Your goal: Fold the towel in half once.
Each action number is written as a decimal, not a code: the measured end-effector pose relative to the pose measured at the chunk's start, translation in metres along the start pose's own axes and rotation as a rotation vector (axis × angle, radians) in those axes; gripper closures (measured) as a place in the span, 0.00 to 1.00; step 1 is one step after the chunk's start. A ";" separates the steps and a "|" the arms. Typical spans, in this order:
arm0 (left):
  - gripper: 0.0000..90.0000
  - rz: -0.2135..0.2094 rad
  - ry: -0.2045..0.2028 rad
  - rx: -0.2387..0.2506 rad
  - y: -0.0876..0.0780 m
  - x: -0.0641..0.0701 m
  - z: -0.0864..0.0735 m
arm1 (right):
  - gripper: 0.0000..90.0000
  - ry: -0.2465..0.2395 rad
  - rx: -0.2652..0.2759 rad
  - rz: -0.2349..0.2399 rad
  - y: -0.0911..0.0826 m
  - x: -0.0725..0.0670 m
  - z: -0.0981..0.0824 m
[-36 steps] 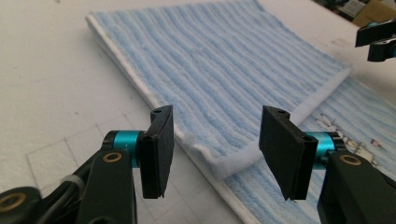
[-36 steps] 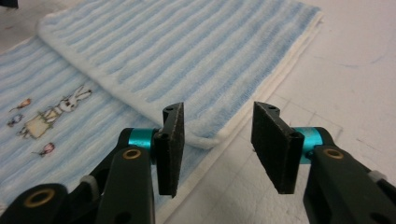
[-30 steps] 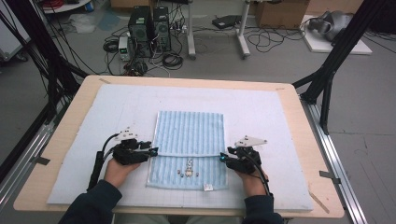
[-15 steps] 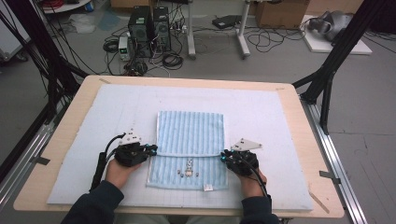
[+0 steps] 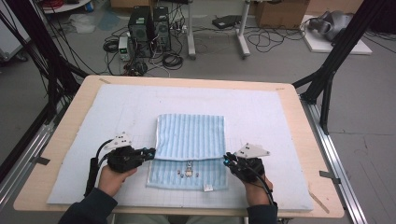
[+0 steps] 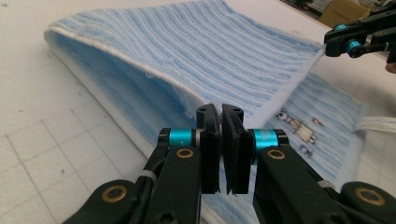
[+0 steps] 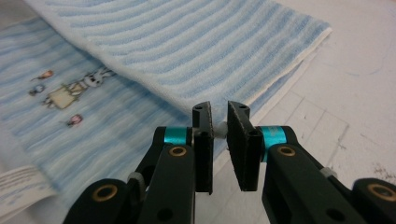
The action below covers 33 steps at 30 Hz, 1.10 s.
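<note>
A blue striped towel (image 5: 190, 135) lies folded on the mat, its upper layer's near edge raised off the lower layer. Small embroidered figures (image 5: 187, 173) show on the lower layer. My left gripper (image 5: 153, 151) is shut on the left corner of that raised edge, the cloth pinched between its jaws (image 6: 221, 112). My right gripper (image 5: 226, 160) holds the right corner. Its jaws have just been closing, with a white bit of the hem between them (image 7: 219, 109). In the left gripper view the right gripper (image 6: 336, 44) shows far off at the towel's (image 6: 210, 51) other corner.
A pale gridded mat (image 5: 93, 140) covers the wooden table (image 5: 51, 154). A white label (image 5: 208, 187) sticks out at the towel's near edge. Computer towers (image 5: 149, 28) and cables sit on the floor beyond the table. Black frame struts (image 5: 327, 74) stand at both sides.
Both grippers' jaws have closed on the near corners of the towel's upper layer. The hands have shifted slightly and that edge has come up off the lower layer.
</note>
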<state>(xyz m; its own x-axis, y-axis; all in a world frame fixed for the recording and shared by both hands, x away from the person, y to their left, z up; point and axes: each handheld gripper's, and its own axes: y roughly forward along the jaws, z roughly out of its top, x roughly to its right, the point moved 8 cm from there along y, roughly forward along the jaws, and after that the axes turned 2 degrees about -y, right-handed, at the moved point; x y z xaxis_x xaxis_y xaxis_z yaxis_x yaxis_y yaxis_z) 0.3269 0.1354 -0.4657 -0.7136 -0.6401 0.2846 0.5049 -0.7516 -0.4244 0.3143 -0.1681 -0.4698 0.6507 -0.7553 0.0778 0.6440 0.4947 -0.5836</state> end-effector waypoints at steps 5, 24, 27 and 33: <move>0.95 -0.027 -0.001 -0.006 -0.009 0.009 -0.009 | 0.89 -0.009 0.016 0.007 -0.015 -0.009 -0.003; 0.95 -0.099 -0.002 -0.060 -0.031 0.032 -0.041 | 0.89 -0.015 0.021 0.050 -0.048 -0.048 -0.027; 0.95 -0.103 -0.001 -0.076 -0.032 0.035 -0.047 | 0.89 -0.023 0.004 0.053 -0.049 -0.052 -0.031; 0.84 -0.086 -0.007 -0.087 -0.032 0.033 -0.051 | 0.85 -0.017 -0.029 0.066 -0.046 -0.056 -0.041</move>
<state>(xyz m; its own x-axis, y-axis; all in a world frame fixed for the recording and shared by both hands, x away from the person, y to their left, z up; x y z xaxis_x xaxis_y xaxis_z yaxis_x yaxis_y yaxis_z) 0.2622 0.1463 -0.4865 -0.7491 -0.5749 0.3292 0.3975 -0.7875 -0.4710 0.2311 -0.1661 -0.4803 0.6984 -0.7139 0.0514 0.5873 0.5306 -0.6112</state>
